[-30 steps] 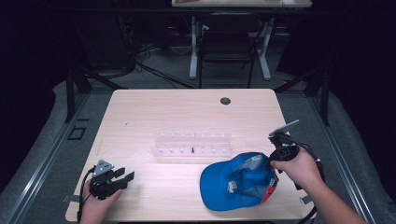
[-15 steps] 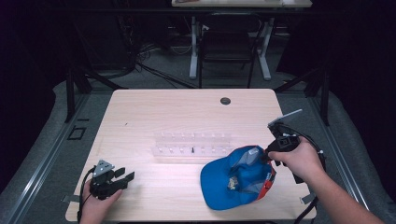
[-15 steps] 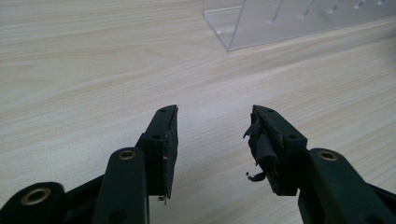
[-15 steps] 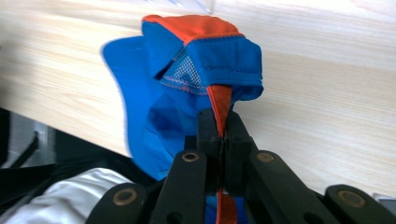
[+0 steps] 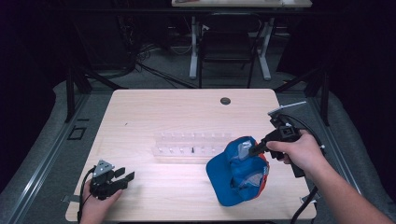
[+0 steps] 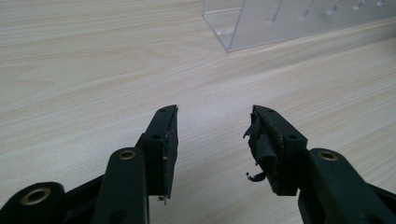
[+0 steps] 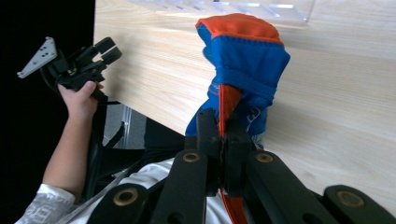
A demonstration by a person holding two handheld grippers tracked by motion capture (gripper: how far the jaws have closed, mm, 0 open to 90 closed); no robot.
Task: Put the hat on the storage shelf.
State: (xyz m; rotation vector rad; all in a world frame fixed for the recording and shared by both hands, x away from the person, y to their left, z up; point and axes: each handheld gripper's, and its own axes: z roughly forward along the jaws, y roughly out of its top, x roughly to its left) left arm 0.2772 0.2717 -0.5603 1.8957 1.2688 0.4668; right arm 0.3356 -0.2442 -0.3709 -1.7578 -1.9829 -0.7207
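The right gripper [image 5: 256, 148] pinches the blue cap [image 5: 240, 172] by a thin edge at the table's [image 5: 187, 112] four o'clock; it could slip free. The left gripper [image 5: 125, 176] rests open, empty.

The clear rack [image 6: 299, 21] gets chopped off by the top edge (left gripper view), and its tiny dark bit [image 5: 192, 150] is unreadable.
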